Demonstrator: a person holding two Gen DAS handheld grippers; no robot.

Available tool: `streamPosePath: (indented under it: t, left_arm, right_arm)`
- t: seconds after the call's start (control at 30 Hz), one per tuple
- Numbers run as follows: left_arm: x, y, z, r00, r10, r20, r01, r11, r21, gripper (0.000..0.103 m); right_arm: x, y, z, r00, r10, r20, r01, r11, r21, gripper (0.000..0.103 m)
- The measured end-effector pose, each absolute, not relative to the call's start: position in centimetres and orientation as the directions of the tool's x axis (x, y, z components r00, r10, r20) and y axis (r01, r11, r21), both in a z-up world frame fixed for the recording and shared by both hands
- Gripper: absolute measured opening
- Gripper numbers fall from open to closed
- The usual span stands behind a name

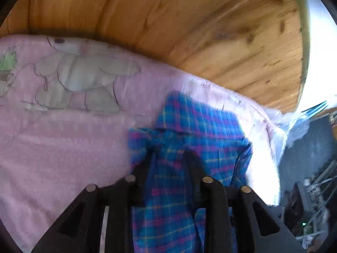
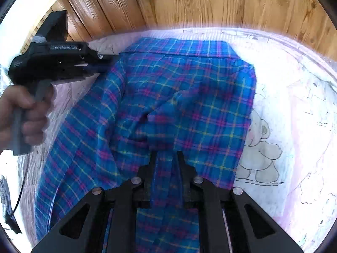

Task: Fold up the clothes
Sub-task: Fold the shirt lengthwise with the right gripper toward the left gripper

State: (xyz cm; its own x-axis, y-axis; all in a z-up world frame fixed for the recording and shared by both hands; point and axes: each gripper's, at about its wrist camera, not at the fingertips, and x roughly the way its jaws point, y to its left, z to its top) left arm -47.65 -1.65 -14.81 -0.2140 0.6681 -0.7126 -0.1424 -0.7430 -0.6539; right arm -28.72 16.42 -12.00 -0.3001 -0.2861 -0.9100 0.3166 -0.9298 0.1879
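Plaid shirt (image 2: 185,97) lies on the pink quilt (image 2: 294,109), long axis running from the near edge toward the wood-panelled wall (image 2: 210,2), collar end at the far edge. Right gripper (image 2: 167,158) has both fingers closed on a strip of cloth at the near end; left gripper (image 2: 105,63) pinches the shirt's far left edge, so left is nearer the collar. Next fold, I'd judge, goes across that axis. Left wrist view shows the left gripper (image 1: 168,158) closed on bunched fabric w/ quilt beyond, plus the bed's right corner. Only the right view shows the whole shirt & the person's hand (image 2: 25,113).
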Motion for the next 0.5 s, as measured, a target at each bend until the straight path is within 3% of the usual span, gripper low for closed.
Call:
streamPosePath:
  t: [0.13,0.27,0.4,0.5]
  left_arm:
    - [-46.9,-2.3,-12.7,-0.251,0.652,-0.716,-0.159,-0.757,-0.634,0.027]
    - [-46.0,-4.2,-10.7,-0.318,0.657,-0.684,-0.129,-0.744,-0.655,0.027]
    - [-44.4,-3.9,-9.7,-0.316,0.707,-0.633,-0.159,-0.697,-0.699,0.027]
    - [-42.2,-2.4,-10.4,-0.214,0.676,-0.705,-0.191,-0.736,-0.649,0.027]
  right_arm:
    - [-28.6,16.7,-9.8,-0.309,-0.331,-0.892,0.309,-0.922,0.235,0.020]
    - [-29.9,15.6,-5.9,-0.341,-0.439,-0.831,0.335,-0.883,0.328,0.040]
    - [-31.7,13.9,-4.5,-0.327,-0.436,-0.838,0.355,-0.879,0.319,0.040]
    - [-30.1,14.5,-3.7,-0.327,-0.456,-0.828,0.355,-0.871,0.340,0.040]
